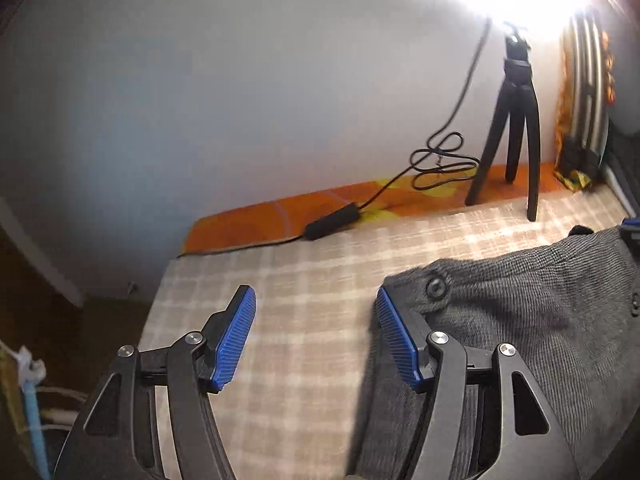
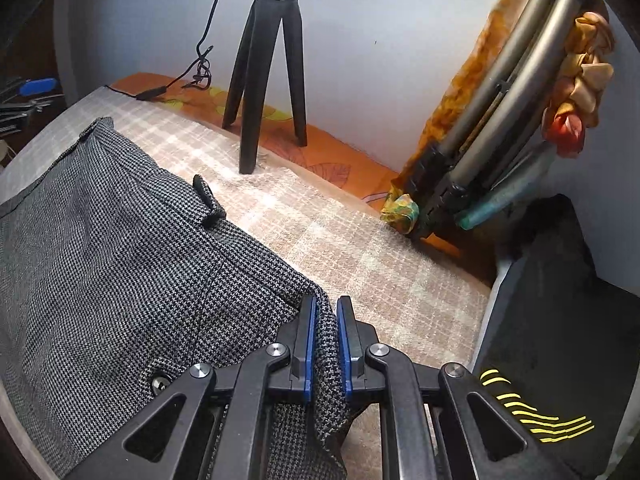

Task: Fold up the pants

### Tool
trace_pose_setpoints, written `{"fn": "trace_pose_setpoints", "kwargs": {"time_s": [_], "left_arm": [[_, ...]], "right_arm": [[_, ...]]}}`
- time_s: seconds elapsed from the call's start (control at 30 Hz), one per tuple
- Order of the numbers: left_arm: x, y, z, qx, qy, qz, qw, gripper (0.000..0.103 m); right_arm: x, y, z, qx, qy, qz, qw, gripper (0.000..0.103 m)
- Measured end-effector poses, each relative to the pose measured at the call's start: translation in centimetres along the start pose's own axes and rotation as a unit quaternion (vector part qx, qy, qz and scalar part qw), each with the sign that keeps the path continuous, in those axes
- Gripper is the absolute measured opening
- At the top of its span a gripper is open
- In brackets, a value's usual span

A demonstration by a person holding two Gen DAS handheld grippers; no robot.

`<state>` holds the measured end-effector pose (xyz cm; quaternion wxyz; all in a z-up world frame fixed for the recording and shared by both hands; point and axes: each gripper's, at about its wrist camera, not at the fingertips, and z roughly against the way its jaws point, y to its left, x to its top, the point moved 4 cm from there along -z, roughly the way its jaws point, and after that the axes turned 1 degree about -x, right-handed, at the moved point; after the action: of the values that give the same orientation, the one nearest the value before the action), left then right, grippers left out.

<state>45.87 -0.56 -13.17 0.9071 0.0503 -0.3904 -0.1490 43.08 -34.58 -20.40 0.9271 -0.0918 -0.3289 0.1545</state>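
Note:
Grey houndstooth pants [image 2: 120,248] lie on a beige checked cloth [image 2: 360,256]. They also show in the left wrist view [image 1: 520,312], with a dark button near their left corner. My left gripper [image 1: 316,336] is open and empty, its right finger resting at the pants' left edge over the cloth. My right gripper [image 2: 325,344] is shut on a fold of the pants' right corner, and the cloth hangs down between the blue pads [image 2: 308,344].
A black tripod [image 2: 268,64] stands at the back on an orange sheet [image 1: 280,216], with a black cable and adapter [image 1: 332,220] beside it. Folded metal stands [image 2: 500,112] lean at the right. A black bag [image 2: 560,340] sits near right. The surface's left edge drops off [image 1: 152,312].

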Motion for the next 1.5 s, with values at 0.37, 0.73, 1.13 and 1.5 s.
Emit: {"fn": "trace_pose_setpoints", "kwargs": {"time_s": [0.37,0.73,1.13,1.5], "left_arm": [[-5.9,-0.5,7.2,-0.053,-0.002,-0.003,0.9986,0.064],[-12.6,-8.5,7.4,-0.116,0.057,-0.089,0.9877,0.064],[-15.1,-9.1,7.4,-0.104,0.072,-0.1,0.9869,0.064],[-8.0,-17.1,7.2,-0.113,-0.003,-0.124,0.9858,0.064]], "right_arm": [[-2.5,-1.0,7.4,0.042,-0.04,-0.093,0.994,0.064],[-13.5,1.5,13.3,0.09,-0.002,-0.249,0.964,0.087],[-16.4,2.3,10.0,0.178,0.009,-0.409,0.895,0.088],[-16.8,1.7,8.0,0.166,-0.036,-0.496,0.852,0.078]]}}
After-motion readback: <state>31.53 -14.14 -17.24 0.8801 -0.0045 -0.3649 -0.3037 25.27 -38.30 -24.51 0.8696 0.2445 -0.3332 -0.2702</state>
